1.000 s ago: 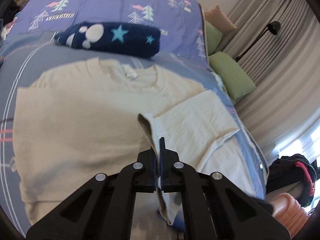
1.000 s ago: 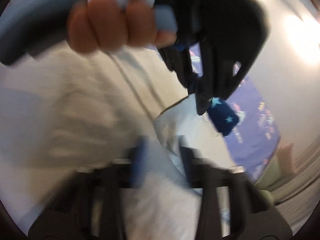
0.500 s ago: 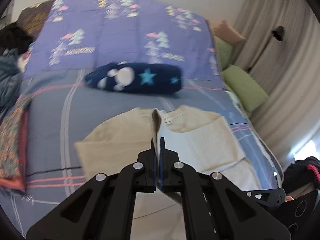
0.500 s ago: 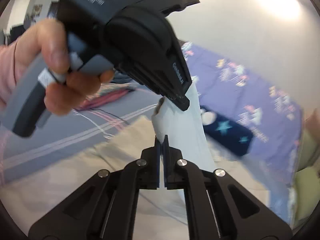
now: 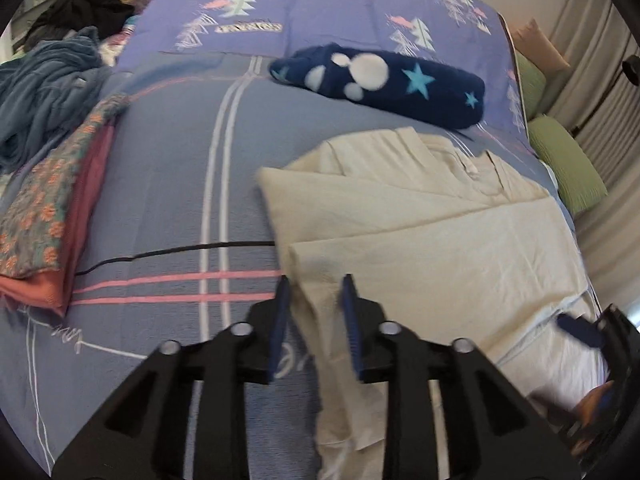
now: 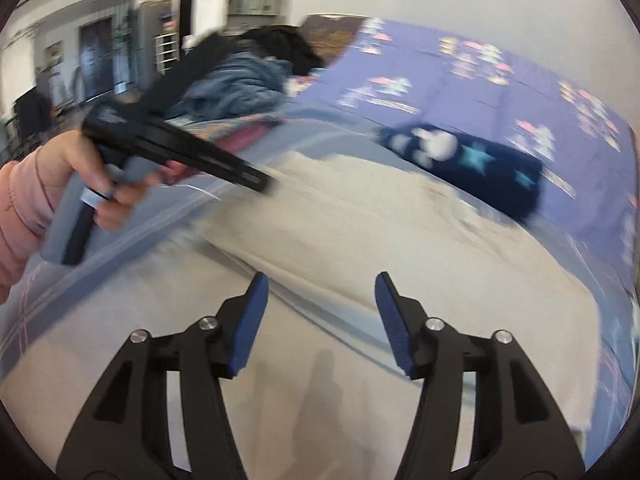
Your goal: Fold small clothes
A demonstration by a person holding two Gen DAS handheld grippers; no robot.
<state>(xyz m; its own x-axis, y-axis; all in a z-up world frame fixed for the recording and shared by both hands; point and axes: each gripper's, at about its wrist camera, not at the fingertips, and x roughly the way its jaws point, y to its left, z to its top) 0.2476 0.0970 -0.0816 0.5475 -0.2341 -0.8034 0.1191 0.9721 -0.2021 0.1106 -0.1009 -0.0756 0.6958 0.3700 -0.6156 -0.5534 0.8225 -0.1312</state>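
Black claw (image 6: pixel 318 320), blue pads (image 6: pixel 248 320), pink sleeve (image 6: pixel 18 208)

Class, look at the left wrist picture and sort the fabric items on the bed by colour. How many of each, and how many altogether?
Cream shirt: 1
Navy roll with stars and white spots: 1
Blue-grey crumpled garment: 1
Black garment: 1
Floral folded cloth: 1
Pink-red folded cloth: 1
Green pillows: 2
Total: 8
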